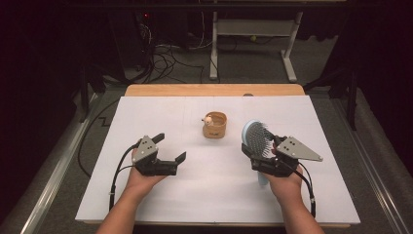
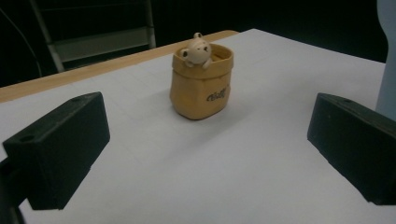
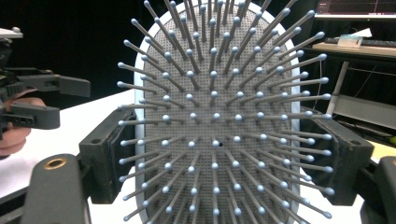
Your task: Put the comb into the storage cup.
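Note:
My right gripper is shut on a light blue hairbrush, held upright with its bristles facing me. In the right gripper view the black jaws press on both sides of the hairbrush's head. A tan pouch-shaped cup with a small bear figure peeking out stands mid-table. My left gripper hovers at the left, open with nothing between its jaws, and points toward the cup. The left gripper is apart from the cup. Its open jaws also appear in the right gripper view, the left gripper at the left edge.
A white sheet covers the wooden table. Beyond the far edge the floor holds cables and a white desk frame. The hairbrush's edge shows at the right of the left gripper view.

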Action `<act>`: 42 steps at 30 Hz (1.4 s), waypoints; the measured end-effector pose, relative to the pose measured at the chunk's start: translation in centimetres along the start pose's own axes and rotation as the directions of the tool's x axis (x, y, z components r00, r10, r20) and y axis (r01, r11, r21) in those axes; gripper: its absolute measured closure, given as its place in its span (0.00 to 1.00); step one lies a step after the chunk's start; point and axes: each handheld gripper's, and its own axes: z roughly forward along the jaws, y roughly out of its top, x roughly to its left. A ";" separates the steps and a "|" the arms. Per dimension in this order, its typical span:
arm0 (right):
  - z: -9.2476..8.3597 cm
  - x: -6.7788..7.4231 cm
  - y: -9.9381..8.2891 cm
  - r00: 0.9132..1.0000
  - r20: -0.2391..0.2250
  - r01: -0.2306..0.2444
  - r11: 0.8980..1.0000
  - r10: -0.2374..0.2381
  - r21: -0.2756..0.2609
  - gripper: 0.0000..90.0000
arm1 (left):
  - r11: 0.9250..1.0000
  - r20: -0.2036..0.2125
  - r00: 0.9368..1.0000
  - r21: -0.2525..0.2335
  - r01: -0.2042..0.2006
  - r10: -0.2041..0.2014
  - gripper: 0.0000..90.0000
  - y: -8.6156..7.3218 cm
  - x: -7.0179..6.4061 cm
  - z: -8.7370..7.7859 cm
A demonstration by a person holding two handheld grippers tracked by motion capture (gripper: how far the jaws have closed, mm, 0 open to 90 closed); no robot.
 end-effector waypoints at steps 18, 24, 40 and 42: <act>0.0 0.2 -0.1 1.000 0.019 0.025 1.000 -0.025 0.002 0.23 | 0.999 0.094 0.995 0.014 -0.047 0.046 0.00 -0.4 -3.0 2.2; 0.1 0.6 0.1 0.999 0.021 0.040 0.999 -0.040 -0.008 0.23 | 0.999 0.100 0.994 0.008 -0.036 0.035 0.00 -0.2 -3.1 2.0; 2.6 1.7 1.7 0.996 0.003 0.088 0.996 -0.087 -0.008 0.23 | 0.999 0.102 0.994 0.004 -0.039 0.038 0.00 0.0 -3.0 1.5; 3.0 1.9 1.9 0.995 0.001 0.100 0.995 -0.100 -0.004 0.23 | 0.999 0.103 0.994 0.000 -0.036 0.036 0.00 0.1 -2.9 1.4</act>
